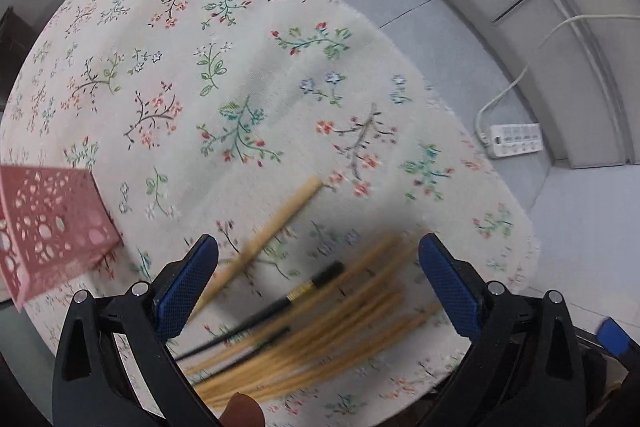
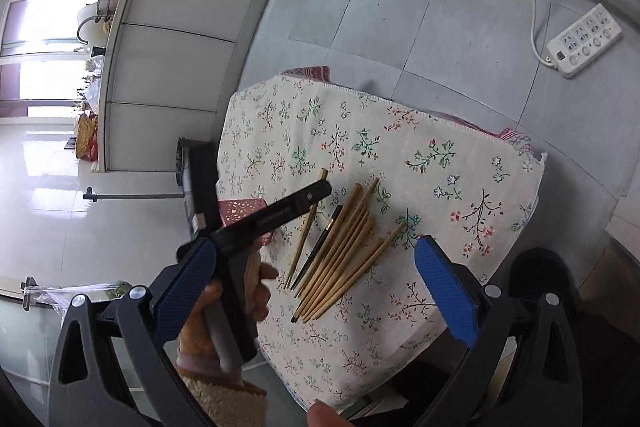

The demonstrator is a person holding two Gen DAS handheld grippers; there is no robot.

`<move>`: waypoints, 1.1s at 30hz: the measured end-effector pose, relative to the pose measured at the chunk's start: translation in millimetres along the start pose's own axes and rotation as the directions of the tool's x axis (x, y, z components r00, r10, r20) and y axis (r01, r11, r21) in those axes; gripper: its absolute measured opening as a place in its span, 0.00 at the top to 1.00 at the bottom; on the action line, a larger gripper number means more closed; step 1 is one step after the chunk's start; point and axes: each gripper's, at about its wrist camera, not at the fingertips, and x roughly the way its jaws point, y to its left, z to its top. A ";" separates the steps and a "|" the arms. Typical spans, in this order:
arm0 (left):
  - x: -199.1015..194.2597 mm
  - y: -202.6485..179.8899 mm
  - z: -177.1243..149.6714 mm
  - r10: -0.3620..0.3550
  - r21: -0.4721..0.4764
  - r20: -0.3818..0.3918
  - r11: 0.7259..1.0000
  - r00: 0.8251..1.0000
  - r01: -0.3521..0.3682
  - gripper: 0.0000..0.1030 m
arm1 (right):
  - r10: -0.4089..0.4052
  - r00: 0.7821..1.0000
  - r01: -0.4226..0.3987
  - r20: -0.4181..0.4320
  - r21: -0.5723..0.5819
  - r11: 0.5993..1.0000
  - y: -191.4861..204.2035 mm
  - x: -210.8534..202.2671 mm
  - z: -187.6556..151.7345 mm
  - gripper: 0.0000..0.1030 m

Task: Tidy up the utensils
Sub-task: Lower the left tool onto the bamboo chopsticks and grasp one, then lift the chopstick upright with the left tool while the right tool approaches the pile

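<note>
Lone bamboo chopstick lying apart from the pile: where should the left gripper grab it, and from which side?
Probably mid-shaft, from above. The lone bamboo chopstick lies flat on the floral cloth, apart from the chopstick pile, so there is room for a finger on each side. Set the open left gripper across its length; the thicker squared end away from the gripper should also hold well.

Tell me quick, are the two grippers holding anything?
Left gripper: open, holding nothing, above the chopsticks.
Right gripper: open, holding nothing.

Soft daylight; the windows glare white. The chopsticks smear with motion blur in shadow. Fisheye bends the edges.
</note>
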 end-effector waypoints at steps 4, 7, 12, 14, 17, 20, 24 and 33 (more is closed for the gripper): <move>21.2 6.2 11.9 0.029 0.011 -0.029 1.000 0.999 -0.029 0.33 | -0.053 0.998 0.054 0.024 -0.042 0.998 3.9 2.1 0.5 0.06; 27.4 8.2 14.1 0.011 0.012 -0.041 1.000 0.999 -0.010 0.36 | -0.100 0.994 0.103 0.051 -0.059 0.993 3.7 3.1 2.9 0.06; 28.4 -2.1 6.6 0.055 0.083 -0.026 0.995 0.998 -0.053 0.36 | -0.164 0.984 0.169 0.069 -0.065 0.984 0.9 6.8 6.2 0.06; 28.7 -2.4 3.4 0.057 0.094 -0.015 0.994 0.998 -0.055 0.35 | -0.186 0.980 0.190 0.069 -0.070 0.979 0.9 9.7 5.7 0.06; 29.9 -2.6 0.7 0.056 0.073 -0.004 0.996 0.998 -0.055 0.38 | -0.214 0.974 0.220 0.073 -0.089 0.971 1.7 13.7 3.6 0.06; 24.0 1.1 -3.1 0.051 0.069 0.023 0.996 0.998 -0.052 0.56 | -0.241 0.968 0.248 0.072 -0.110 0.963 3.6 17.4 1.2 0.06; 15.9 10.3 -11.5 0.076 0.074 0.074 0.994 0.994 -0.082 0.87 | -0.261 0.963 0.266 0.063 -0.100 0.959 0.6 22.6 0.4 0.06; -42.1 32.9 -66.6 0.080 0.052 0.358 0.993 0.930 -0.105 0.91 | -0.278 0.960 0.275 -0.038 -0.072 0.959 -4.9 55.3 -8.1 0.06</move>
